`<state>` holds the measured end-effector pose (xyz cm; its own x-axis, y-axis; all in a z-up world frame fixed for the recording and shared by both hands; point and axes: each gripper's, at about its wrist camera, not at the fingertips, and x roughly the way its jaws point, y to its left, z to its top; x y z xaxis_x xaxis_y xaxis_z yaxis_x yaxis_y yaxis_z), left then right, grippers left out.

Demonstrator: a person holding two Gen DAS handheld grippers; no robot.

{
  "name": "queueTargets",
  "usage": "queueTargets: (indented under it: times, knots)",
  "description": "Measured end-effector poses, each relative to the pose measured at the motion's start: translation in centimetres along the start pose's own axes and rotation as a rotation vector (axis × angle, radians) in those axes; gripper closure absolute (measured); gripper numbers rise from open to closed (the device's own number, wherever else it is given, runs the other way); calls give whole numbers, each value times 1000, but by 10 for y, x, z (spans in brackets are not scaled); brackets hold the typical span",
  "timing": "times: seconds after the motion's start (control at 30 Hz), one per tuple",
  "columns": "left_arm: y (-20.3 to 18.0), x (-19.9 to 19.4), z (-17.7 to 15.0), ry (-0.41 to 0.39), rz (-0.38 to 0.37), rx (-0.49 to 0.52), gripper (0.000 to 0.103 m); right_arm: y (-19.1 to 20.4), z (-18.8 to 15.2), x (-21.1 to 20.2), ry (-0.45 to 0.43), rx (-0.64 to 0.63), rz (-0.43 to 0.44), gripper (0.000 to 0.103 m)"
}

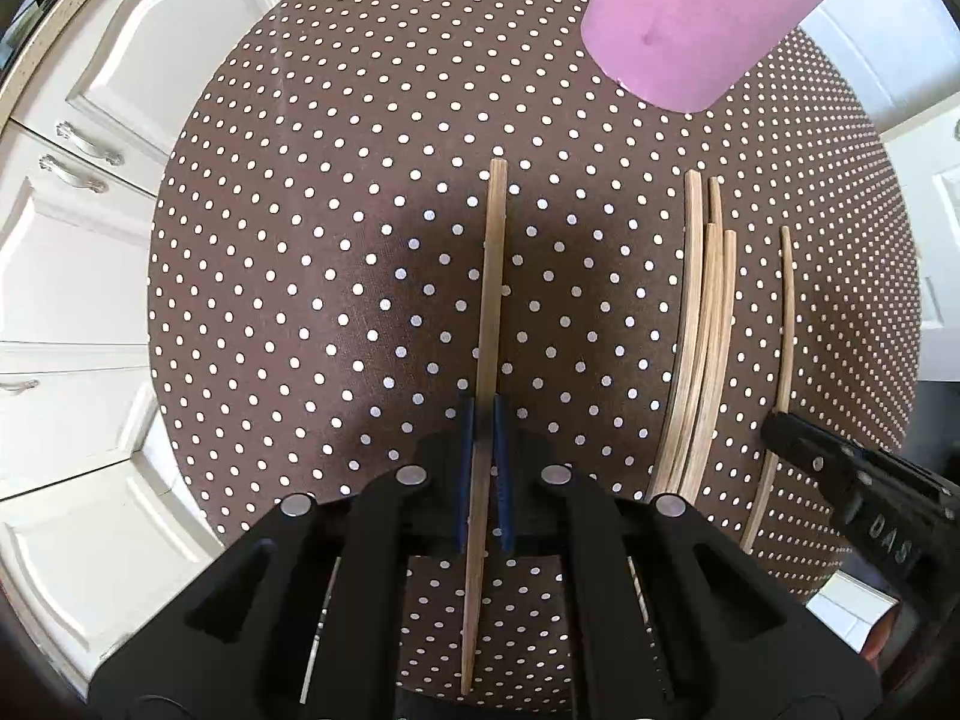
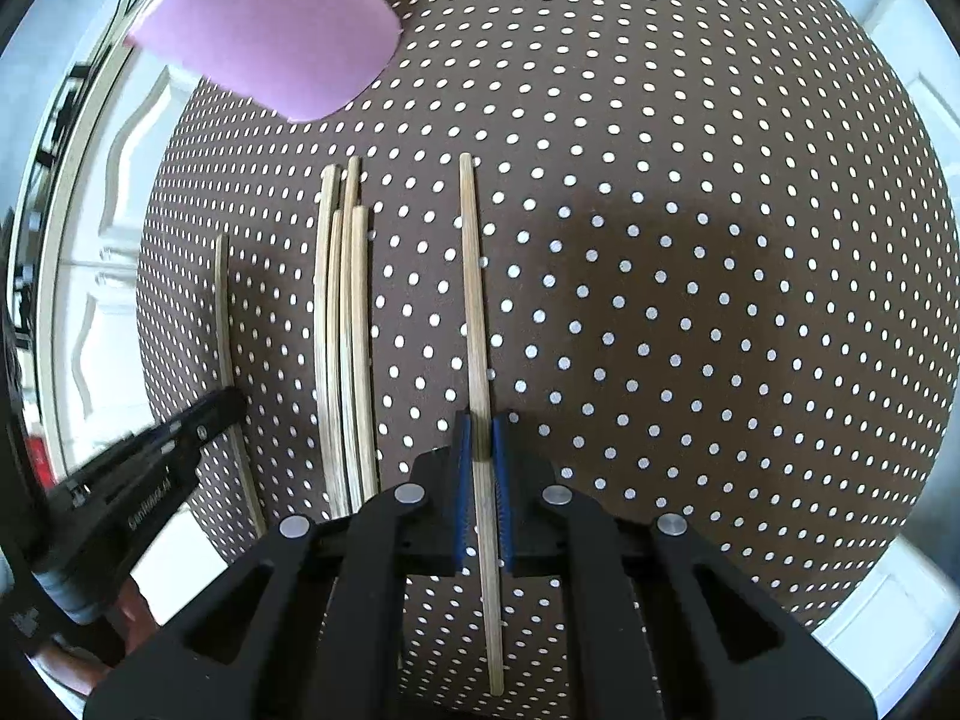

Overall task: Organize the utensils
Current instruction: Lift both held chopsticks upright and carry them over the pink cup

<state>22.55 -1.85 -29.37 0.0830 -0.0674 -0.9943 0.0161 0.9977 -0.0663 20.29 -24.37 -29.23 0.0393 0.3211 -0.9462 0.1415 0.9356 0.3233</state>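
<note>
A single wooden chopstick [image 1: 492, 276] lies on the brown dotted tablecloth [image 1: 312, 276], and my left gripper [image 1: 484, 409] is shut on its lower part, pointing straight down. A bundle of several chopsticks [image 1: 699, 330] lies to its right. Further right, another chopstick [image 1: 785, 324] is pinched by my right gripper [image 1: 777, 425]. In the right wrist view, my right gripper [image 2: 478, 427] is shut on that chopstick [image 2: 473, 288]. The bundle [image 2: 342, 330] lies to its left, and beyond it my left gripper [image 2: 231, 403] clamps its chopstick [image 2: 223, 312].
A pink cup [image 1: 696, 24] stands at the far side of the round table, also visible as a pink cup [image 2: 270, 30] at the upper left. White cabinet doors and drawers [image 1: 78, 252] surround the table edge. A hand shows at the lower left [image 2: 129, 606].
</note>
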Motion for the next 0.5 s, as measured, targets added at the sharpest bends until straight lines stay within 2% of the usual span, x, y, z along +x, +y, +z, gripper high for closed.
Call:
queueTargets:
  times: [0.17,0.33,0.4,0.5]
  knots:
    - [6,1,-3,-23,-29,4,96,-9,13,-9,-20,-20,2,98]
    - [6,-2,-6,-39,-29,16,96,1,-5,-7,-27,-25,-15,97]
    - [11,-9,-11,-50,-34,20,96,21,-14,-9,-32,-13,-4,97]
    - [8,-26,-17,-75,-35,27,96,16,-8,-5,-53,-2,20,97]
